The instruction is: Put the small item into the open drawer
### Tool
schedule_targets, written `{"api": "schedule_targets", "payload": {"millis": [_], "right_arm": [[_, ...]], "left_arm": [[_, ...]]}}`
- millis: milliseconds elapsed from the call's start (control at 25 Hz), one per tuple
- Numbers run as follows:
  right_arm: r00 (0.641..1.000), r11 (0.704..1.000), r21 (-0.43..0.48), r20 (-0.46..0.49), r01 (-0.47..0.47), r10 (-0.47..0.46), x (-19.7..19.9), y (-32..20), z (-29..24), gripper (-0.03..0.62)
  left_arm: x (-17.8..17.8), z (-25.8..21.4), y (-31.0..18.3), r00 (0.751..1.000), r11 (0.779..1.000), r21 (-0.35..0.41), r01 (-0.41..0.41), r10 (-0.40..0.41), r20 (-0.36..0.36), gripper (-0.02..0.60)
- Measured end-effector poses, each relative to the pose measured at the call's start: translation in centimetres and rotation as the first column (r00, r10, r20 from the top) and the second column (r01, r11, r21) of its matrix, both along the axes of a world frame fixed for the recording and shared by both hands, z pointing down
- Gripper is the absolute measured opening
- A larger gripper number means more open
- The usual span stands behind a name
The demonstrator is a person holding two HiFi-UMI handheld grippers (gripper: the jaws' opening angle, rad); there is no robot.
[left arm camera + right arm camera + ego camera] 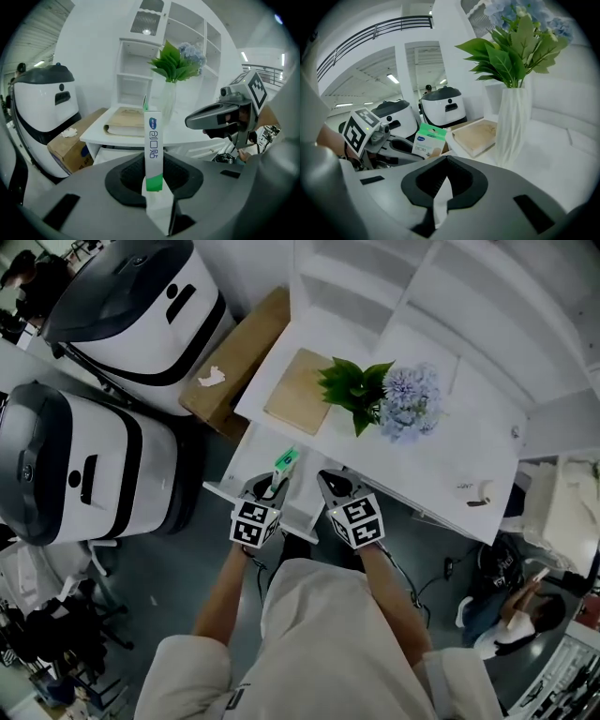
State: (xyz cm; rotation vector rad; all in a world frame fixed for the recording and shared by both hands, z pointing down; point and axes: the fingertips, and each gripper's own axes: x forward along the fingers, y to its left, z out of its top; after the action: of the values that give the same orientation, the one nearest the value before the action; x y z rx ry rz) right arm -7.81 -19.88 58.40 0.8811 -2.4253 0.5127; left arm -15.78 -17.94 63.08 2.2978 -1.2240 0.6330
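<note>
A small green-and-white box [286, 462] [153, 150] [429, 139] stands upright between the jaws of my left gripper [272, 488] [154, 187], which is shut on its lower end. The box is held just above the open white drawer [225, 491] [119, 153] under the front edge of the white desk [441, 465]. My right gripper [328, 482] [440, 192] hovers beside it at the desk edge, jaws together with nothing between them. The right gripper's tip [194, 122] shows to the right in the left gripper view.
On the desk stand a white vase with green leaves and blue flowers [380, 395] [513, 117] and a tan book [298, 390]. A cardboard box [234, 352] and two large white machines [141, 296] [66, 465] are on the left. A seated person [511, 610] is at lower right.
</note>
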Motion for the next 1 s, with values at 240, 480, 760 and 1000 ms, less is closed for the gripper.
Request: {"api": "schedule_targets", "payload": {"millis": [240,480,760,1000], "right_arm": [[0.995,0.994,-0.028,0.004,-0.102,0.102,0.9,-0.2,1.2,0.026],[0.974,0.973,-0.049,-0.011,-0.224,0.224,3.0,0.2,3.0,0.026],[0.943,0.939,-0.097,-0.023,-0.331,0.331,4.3,1.7,4.9,0.026],[0.922,0.915,-0.119,-0.029,-0.387,0.386,5.2,2.3,5.7,0.026]], "left_arm": [[1.2,2.9,-0.5,0.983,0.98,-0.083,-0.178,0.181,0.025,0.1],[2.4,7.8,-0.4,0.947,0.915,-0.242,-0.322,0.311,-0.081,0.1],[2.9,11.3,0.4,0.894,0.827,-0.347,-0.442,0.439,-0.092,0.1],[4.4,13.1,0.6,0.856,0.767,-0.399,-0.504,0.507,-0.106,0.1]]}}
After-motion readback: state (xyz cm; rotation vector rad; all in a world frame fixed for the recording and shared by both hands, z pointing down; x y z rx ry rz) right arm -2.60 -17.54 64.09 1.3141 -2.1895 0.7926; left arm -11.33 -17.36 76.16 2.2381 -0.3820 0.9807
